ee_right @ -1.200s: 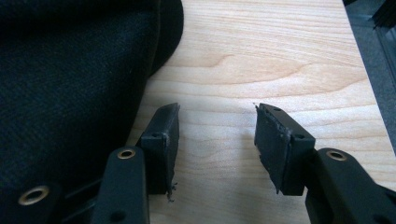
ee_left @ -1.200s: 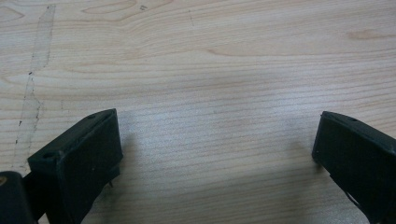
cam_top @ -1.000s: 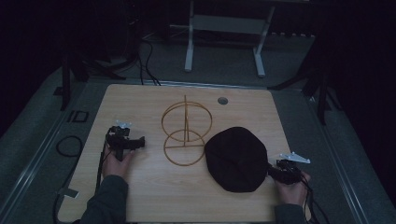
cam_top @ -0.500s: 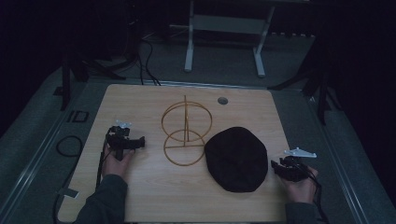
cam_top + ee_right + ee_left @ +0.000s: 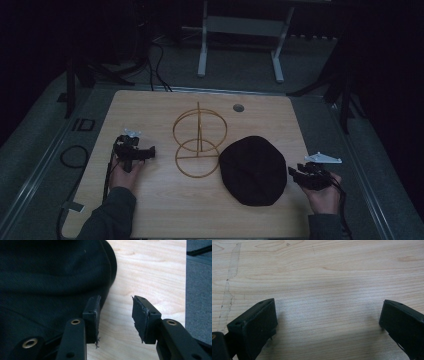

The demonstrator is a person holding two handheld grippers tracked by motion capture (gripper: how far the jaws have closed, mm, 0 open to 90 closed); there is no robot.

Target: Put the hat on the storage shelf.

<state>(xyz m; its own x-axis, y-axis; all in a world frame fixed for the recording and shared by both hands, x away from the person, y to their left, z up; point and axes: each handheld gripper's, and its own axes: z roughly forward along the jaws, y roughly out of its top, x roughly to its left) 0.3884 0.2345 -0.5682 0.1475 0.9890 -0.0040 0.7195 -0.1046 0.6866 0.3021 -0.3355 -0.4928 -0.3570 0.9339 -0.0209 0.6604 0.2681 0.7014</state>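
A black cloth cap [image 5: 254, 170] lies flat on the wooden table [image 5: 150, 210], right of centre. Left of it stands a gold wire stand [image 5: 199, 142] made of two rings and an upright rod. My right gripper [image 5: 292, 173] sits at the cap's right edge, pointing at it. In the right gripper view it [image 5: 115, 302] is open, with bare wood between the jaws and the left finger [image 5: 93, 315] against the cap's [image 5: 50, 285] rim. My left gripper [image 5: 150, 151] rests left of the stand. It [image 5: 328, 307] is wide open over bare wood.
A small round grommet hole [image 5: 238, 107] sits near the table's far edge. Cables [image 5: 75, 155] lie on the grey floor to the left. A white metal frame [image 5: 240, 40] stands beyond the table. The table's right edge [image 5: 186, 277] runs close to my right gripper.
My right gripper has shifted slightly away from the person, alongside the cap's right edge. The left gripper, cap and stand have stayed put.
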